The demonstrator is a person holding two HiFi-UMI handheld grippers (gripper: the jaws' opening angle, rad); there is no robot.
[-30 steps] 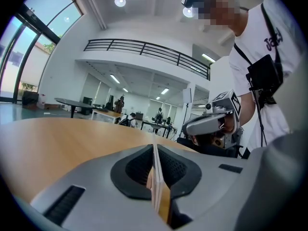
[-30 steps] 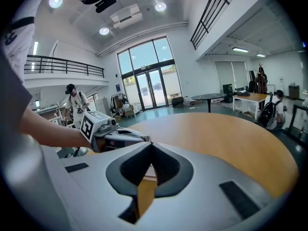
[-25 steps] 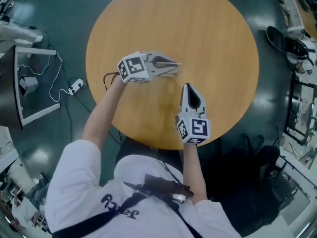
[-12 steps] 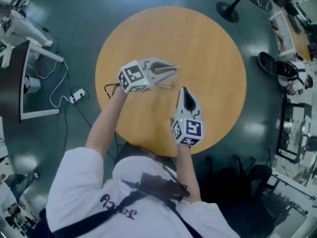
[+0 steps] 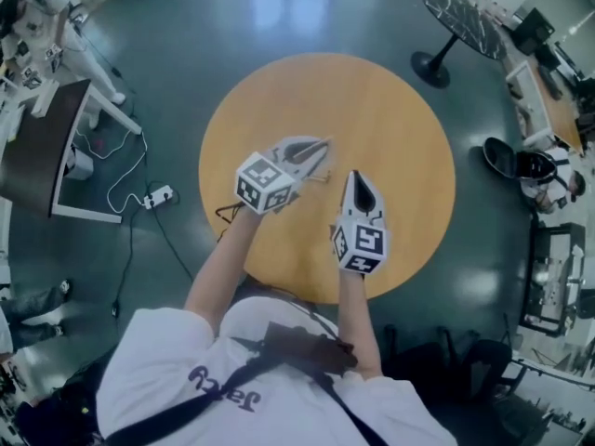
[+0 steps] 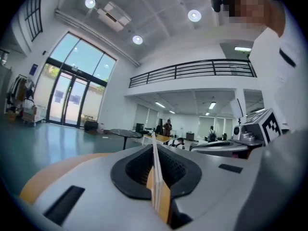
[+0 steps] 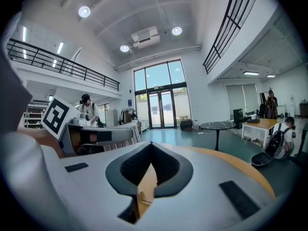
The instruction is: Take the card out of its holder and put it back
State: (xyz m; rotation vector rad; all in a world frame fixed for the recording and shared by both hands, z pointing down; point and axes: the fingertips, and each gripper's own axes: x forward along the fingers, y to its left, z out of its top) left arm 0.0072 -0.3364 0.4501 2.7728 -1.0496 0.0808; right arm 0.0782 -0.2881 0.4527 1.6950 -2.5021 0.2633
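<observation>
My left gripper [image 5: 325, 144] hangs above the round wooden table [image 5: 400, 100], jaws pointing up and to the right, and is shut on a thin flat white piece, the card holder [image 6: 156, 182]. I see it only edge-on in the left gripper view, so I cannot tell card from holder. A thin dark strap [image 5: 318, 178] trails under those jaws in the head view. My right gripper [image 5: 352, 175] is just to the right and nearer me, pointing away from me. Its jaws meet at the tip [image 7: 151, 146] with nothing between them.
A dark-topped pedestal table [image 5: 462, 12] stands on the floor at the upper right. At the left are a dark desk [image 5: 42, 151] and a white power strip [image 5: 158, 195] with its cable. Dark chairs and bags [image 5: 511, 161] line the right side.
Both grippers have risen off the table toward the head camera. The left gripper's jaws have swung from pointing right to pointing up-right, still shut on the flat piece.
</observation>
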